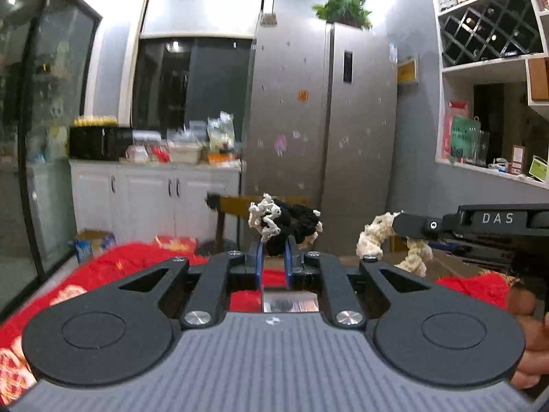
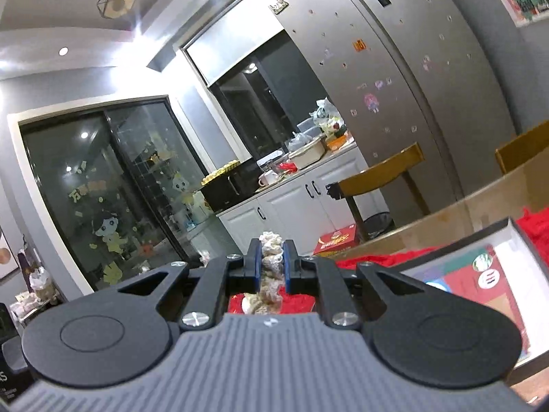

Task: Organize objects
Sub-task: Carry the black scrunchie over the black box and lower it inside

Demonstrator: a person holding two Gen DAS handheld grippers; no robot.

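Scrunchies fill both grips, one to each hand. From the left wrist view, the left hand-held gripper [image 1: 273,257] is clenched on a black ruffled fabric scrunchie with white lace trim [image 1: 284,221], which bunches up just beyond the blue fingertips, lifted above the red patterned cloth [image 1: 113,264] that covers the surface. To the right of that scrunchie, the right hand-held gripper [image 1: 399,225] reaches in sideways, grasping a cream lace scrunchie [image 1: 377,237] that droops in a loop below its tip. Both scrunchies hang at about the same height, near each other but apart.

From the right wrist view, the right hand-held gripper is closed on the cream lace scrunchie, whose band runs lengthwise between the fingers, from the tips back toward the camera. To the right of it lies an open white box with a colourful printed base [image 2: 480,274], resting on the red cloth in front of a brown cardboard box [image 2: 463,213]. If that white box is the destination, which I cannot confirm, the right hand sits nearer, so its scrunchie would likely go first.
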